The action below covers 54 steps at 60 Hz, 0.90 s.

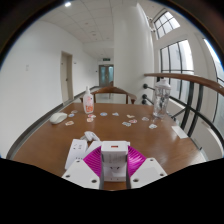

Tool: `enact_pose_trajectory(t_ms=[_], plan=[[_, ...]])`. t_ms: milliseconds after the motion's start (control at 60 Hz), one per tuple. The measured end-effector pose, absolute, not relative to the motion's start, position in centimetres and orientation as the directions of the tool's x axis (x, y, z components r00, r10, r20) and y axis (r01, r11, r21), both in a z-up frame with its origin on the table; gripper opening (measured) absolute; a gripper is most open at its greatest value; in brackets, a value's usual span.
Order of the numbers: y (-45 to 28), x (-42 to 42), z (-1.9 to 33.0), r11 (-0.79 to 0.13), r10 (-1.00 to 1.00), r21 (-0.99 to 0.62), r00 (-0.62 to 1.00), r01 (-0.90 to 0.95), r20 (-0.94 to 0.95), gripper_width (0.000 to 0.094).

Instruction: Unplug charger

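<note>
Charger [113, 157] sits clamped between the fingers [93, 162], its lower part hidden, above the wooden table [50, 145].

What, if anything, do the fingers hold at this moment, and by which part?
A white charger sits between the gripper fingers, its two sides against the pink pads. Whether both pads press on it cannot be told. It is held, if at all, by its body's sides.
</note>
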State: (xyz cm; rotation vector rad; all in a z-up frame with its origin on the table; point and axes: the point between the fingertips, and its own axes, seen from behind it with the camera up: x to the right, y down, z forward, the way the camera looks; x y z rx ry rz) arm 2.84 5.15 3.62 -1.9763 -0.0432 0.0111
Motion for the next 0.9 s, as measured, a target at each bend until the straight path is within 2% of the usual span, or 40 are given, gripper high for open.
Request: enact_pose_trajectory(t_ms=[17, 33, 133, 283, 400, 500, 583, 633, 683, 817, 900], plan=[[5.5, 2.8, 3.4, -0.386, 0.029, -0.922, 1.000, 0.022, 0.012, 0.0334], [5.6, 2.8, 3.4, -0.385, 0.023, -0.923, 1.000, 0.013, 0.004, 0.0263], [5.5, 2.8, 3.8, -0.381, 0.023, -0.924, 0.999, -0.030, -0.042, 0.0197], [5.4, 2.8, 4.2, -0.356, 0.027, -0.933, 0.998, -0.047, -0.060, 0.0193], [4.6, 3.9, 14.5, -0.104, 0.004, -0.995, 1.000, 0.007, 0.006, 0.0190], [3.5, 5.0, 20.0, -0.058, 0.021, -0.998, 1.000, -0.013, -0.014, 0.0191], [2.8, 7.8, 21.8, -0.051, -0.025, -0.999, 1.000, 0.015, 0.016, 0.0192], [2.6, 9.3, 21.1, -0.081, -0.047, -0.996, 0.998, 0.028, 0.032, 0.0192], [2.5, 10.3, 18.6, -0.142, -0.048, -0.989, 0.998, 0.032, 0.039, 0.0196], [1.7, 11.9, 9.5, -0.351, -0.033, -0.936, 0.999, 0.006, 0.018, 0.0211], [1.8, 12.0, 5.5, -0.426, -0.024, -0.905, 1.000, -0.001, 0.011, 0.0226]])
